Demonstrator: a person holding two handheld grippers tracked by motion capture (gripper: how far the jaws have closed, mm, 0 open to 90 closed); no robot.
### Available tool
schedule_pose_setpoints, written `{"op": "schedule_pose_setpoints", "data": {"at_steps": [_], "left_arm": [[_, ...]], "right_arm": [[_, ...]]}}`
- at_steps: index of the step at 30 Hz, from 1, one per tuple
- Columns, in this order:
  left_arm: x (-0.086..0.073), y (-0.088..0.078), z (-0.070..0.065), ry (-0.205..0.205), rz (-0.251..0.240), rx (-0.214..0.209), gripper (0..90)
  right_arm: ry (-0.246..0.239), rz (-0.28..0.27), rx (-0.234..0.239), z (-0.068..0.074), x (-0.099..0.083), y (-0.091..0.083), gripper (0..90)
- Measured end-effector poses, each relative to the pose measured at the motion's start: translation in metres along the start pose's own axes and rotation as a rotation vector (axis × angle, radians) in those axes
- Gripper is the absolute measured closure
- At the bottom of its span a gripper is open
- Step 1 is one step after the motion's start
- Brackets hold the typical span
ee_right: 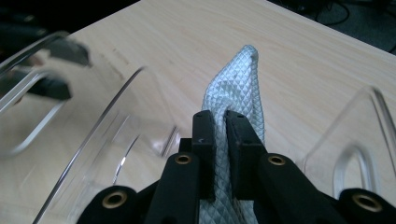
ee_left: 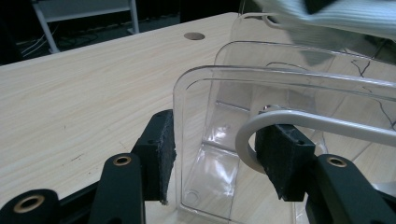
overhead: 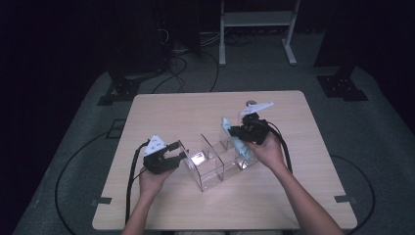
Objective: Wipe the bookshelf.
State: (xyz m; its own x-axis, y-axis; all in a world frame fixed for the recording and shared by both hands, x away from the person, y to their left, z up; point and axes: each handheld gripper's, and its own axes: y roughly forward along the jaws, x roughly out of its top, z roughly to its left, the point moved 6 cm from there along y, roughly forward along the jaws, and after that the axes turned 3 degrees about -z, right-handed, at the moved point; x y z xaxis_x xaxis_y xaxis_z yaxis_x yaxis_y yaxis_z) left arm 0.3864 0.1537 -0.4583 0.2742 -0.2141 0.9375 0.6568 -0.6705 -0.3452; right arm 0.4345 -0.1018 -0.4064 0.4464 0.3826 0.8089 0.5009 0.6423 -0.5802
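cloth [ee_right: 236, 91], pale blue with a diamond texture, is pinched between the closed jaws of the right gripper [ee_right: 219, 126] and hangs over the right end of a clear plastic organizer [overhead: 215, 164] at mid table [overhead: 161, 112]. in the high view the cloth [overhead: 234, 138] runs from near the gripper down into the organizer's rightmost compartment. left gripper [ee_left: 215, 154] sits at the organizer's left end wall, jaws straddling it: one pad outside the wall, the other inside against the curved cutout handle, both about touching the plastic, so it looks clamped on the organizer. right gripper [overhead: 244, 131] is held up over the right end, left gripper [overhead: 177, 152] low near the tabletop. dark floor with cables beyond the far edge.
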Motion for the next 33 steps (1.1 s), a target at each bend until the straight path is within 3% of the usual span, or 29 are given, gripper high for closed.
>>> {"op": "schedule_pose_setpoints", "data": {"at_steps": [5, 15, 19, 21, 27, 30, 33], "left_arm": [[0.000, 0.001, -0.001, -0.008, -0.003, -0.001, 47.9], [0.000, 0.002, -0.002, -0.005, -0.009, 0.006, 47.5], [0.000, 0.002, -0.003, -0.002, -0.008, 0.007, 47.4], [0.000, 0.002, -0.003, 0.000, -0.006, 0.010, 47.4], [0.000, 0.002, -0.004, -0.015, -0.009, 0.016, 47.5], [0.000, 0.002, -0.004, -0.011, -0.010, 0.021, 47.4], [0.000, 0.003, -0.004, -0.016, -0.018, 0.030, 47.7]], "right_arm": [[-0.008, -0.018, 0.004, 0.006, -0.013, -0.014, 82.6], [0.053, 0.012, -0.022, -0.014, 0.019, 0.029, 82.4], [0.061, 0.009, -0.005, -0.015, 0.018, 0.026, 82.4], [0.045, 0.000, -0.002, -0.011, 0.014, 0.018, 82.4], [0.035, -0.102, 0.049, 0.011, -0.003, -0.026, 82.5], [0.027, -0.133, 0.091, 0.028, -0.012, -0.041, 82.5], [0.014, -0.148, 0.163, 0.055, -0.021, -0.048, 82.5]]}}
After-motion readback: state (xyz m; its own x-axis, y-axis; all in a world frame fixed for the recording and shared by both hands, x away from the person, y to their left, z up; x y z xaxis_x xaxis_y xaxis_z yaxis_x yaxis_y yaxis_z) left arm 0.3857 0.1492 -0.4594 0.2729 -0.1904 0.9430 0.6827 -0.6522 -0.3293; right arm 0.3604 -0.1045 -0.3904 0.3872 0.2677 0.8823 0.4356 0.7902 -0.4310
